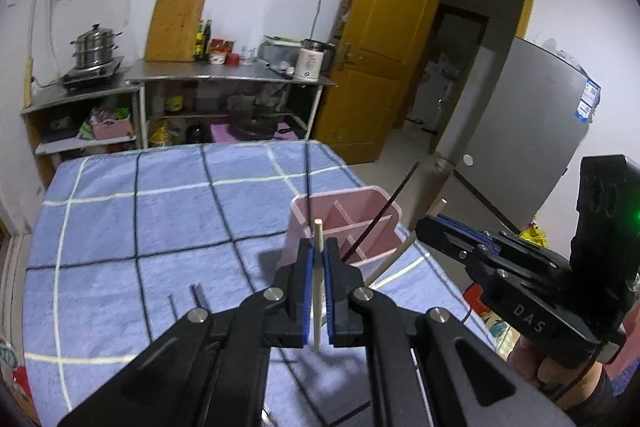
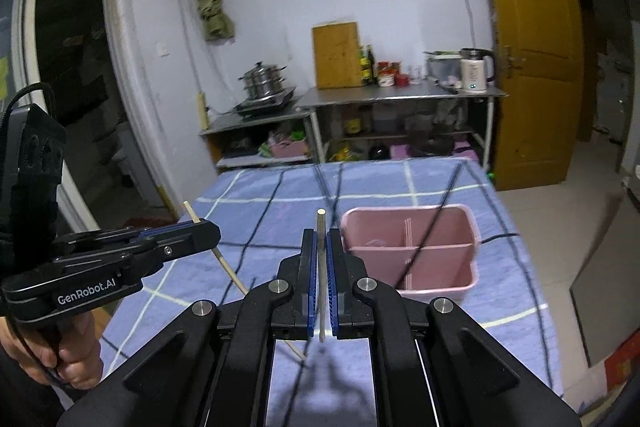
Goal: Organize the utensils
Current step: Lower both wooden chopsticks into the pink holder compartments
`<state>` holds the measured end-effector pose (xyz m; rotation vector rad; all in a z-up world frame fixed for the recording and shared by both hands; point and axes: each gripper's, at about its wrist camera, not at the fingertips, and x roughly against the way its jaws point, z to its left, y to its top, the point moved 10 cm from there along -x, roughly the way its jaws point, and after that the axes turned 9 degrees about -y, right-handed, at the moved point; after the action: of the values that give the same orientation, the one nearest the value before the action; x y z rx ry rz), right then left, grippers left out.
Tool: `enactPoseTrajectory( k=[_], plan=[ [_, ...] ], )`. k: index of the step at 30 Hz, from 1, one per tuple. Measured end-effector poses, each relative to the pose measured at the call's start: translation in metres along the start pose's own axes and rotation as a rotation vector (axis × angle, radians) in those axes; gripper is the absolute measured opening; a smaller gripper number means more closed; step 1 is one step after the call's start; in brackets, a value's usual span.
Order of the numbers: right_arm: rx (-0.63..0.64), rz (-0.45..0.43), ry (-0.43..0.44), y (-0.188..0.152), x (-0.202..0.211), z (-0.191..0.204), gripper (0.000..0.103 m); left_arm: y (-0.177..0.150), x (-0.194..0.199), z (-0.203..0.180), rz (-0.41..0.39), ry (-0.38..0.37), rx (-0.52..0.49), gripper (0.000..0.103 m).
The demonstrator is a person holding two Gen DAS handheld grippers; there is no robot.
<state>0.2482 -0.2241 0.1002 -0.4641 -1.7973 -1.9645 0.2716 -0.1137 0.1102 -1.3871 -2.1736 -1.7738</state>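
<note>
My left gripper is shut on a pale wooden chopstick and holds it upright above the blue checked cloth. My right gripper is shut on a second wooden chopstick. A pink divided utensil holder stands near the cloth's right edge, just beyond the left gripper; a dark chopstick leans in it. In the right wrist view the holder is right of my gripper, and the left gripper is at the left with its chopstick.
A steel counter with a pot, cutting board, bottles and kettle lines the far wall. A yellow door stands open at the right, beside a grey fridge. Dark thin utensils lie on the cloth.
</note>
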Motion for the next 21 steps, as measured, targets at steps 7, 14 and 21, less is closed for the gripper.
enactPoseTrajectory(
  k=[7, 14, 21],
  plan=[
    [-0.032, -0.059, -0.044, 0.033, 0.007, -0.029, 0.005, 0.040, -0.013, -0.015, -0.035, -0.024, -0.018, 0.006],
    [-0.071, -0.120, -0.060, 0.066, 0.011, -0.046, 0.005, 0.080, -0.014, -0.022, -0.093, -0.032, -0.036, 0.006],
    [-0.087, -0.125, -0.058, 0.079, -0.003, -0.051, 0.005, 0.087, -0.038, -0.011, -0.076, -0.020, -0.026, 0.006]
  ],
)
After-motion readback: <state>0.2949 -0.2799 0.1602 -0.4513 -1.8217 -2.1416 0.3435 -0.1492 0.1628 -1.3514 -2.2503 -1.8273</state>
